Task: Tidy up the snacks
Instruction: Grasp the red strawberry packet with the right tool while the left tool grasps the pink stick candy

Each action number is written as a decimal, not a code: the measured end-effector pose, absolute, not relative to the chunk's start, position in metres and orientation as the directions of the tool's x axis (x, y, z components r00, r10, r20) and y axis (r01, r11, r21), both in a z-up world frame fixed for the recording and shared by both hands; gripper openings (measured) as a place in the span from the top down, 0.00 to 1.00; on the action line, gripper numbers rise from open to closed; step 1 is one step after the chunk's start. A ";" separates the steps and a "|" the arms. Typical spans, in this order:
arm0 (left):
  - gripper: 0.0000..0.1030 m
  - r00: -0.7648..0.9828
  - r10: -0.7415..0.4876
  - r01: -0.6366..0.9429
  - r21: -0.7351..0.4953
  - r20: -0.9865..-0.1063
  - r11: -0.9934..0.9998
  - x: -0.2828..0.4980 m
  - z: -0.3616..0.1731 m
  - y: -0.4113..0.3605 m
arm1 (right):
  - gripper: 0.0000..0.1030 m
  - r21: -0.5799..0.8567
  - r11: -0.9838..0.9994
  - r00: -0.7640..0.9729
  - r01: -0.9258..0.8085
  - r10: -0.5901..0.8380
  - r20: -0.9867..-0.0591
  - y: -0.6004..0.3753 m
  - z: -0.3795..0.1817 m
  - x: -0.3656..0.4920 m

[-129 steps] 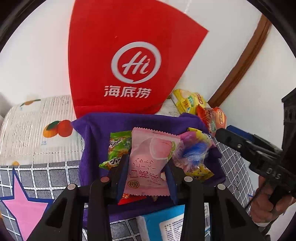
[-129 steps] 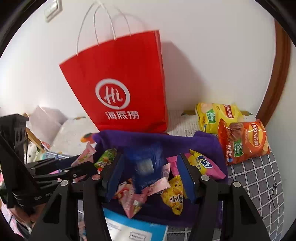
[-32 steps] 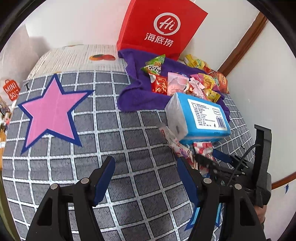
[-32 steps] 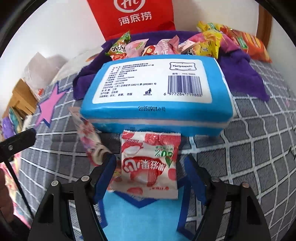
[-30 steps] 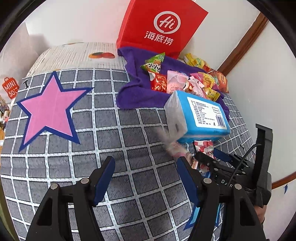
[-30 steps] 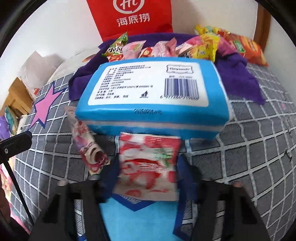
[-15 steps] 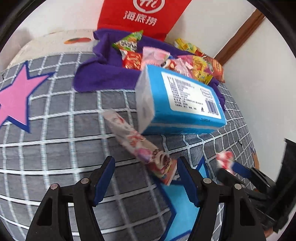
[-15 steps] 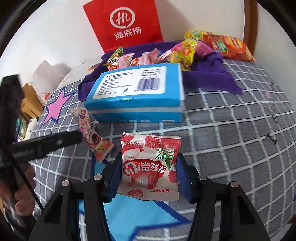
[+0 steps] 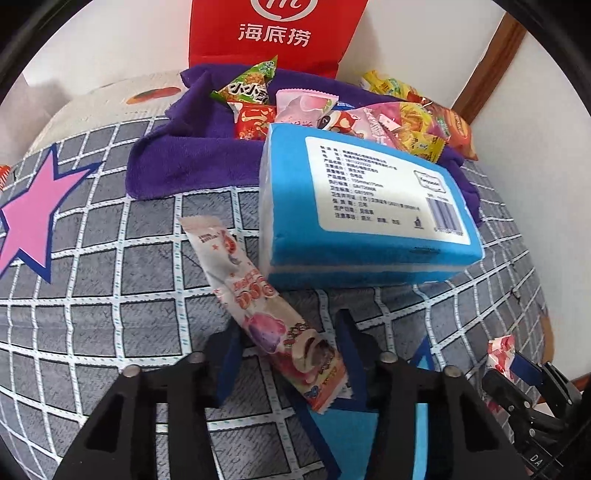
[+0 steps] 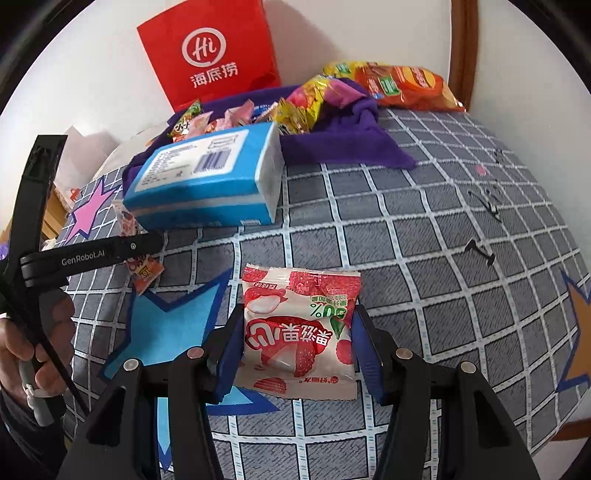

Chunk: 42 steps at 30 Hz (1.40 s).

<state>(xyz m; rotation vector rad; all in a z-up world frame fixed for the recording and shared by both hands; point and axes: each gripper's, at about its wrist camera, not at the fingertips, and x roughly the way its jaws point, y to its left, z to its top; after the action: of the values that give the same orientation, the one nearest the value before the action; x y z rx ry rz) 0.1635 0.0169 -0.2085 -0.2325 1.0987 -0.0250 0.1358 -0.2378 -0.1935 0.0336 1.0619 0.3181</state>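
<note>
A long pink-and-white snack stick packet [image 9: 255,306] lies slantwise on the grey checked bedspread [image 9: 110,295], beside a blue tissue pack [image 9: 369,206]. My left gripper [image 9: 290,354] straddles its lower end with the jaws closing; the packet is flat and unsqueezed between the pads. The right wrist view shows that left gripper [image 10: 151,243] from the side, over the same stick packet [image 10: 144,273]. My right gripper [image 10: 295,347] is shut on a white-and-red fruit candy packet [image 10: 299,328], held above the bedspread to the right of the tissue pack [image 10: 207,181].
A purple towel [image 9: 177,162] at the back carries several snack packets [image 9: 306,107]. Behind it a red paper bag [image 9: 273,33] leans on the wall. Chip bags [image 10: 402,85] lie at the back right. A person's hand [image 10: 33,350] holds the left gripper's handle.
My left gripper moved over to the stick packet, sank toward it, and its jaws narrowed around it. My right gripper carried the candy packet away from the tissue pack, toward the right.
</note>
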 end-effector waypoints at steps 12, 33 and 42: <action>0.69 0.413 -0.073 0.006 -0.078 -0.908 0.997 0.118 -0.200 0.029 | 0.46 0.189 0.940 0.430 -0.285 0.302 -0.851 -0.217 -0.202 0.126; 0.42 0.449 -0.049 -0.118 -0.113 -0.892 0.986 0.093 -0.206 0.061 | 0.32 0.210 0.947 0.402 -0.242 0.295 -0.867 -0.227 -0.208 0.118; 0.43 0.462 -0.030 -0.059 -0.065 -0.886 0.996 0.114 -0.212 0.041 | 0.32 0.224 0.945 0.409 -0.237 0.307 -0.859 -0.228 -0.209 0.116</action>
<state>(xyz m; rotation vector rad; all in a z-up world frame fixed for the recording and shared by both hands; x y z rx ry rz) 0.1139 0.0409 -0.2116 -0.0905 1.0906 0.0178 0.1162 -0.2285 -0.2088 0.0707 1.0970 0.3429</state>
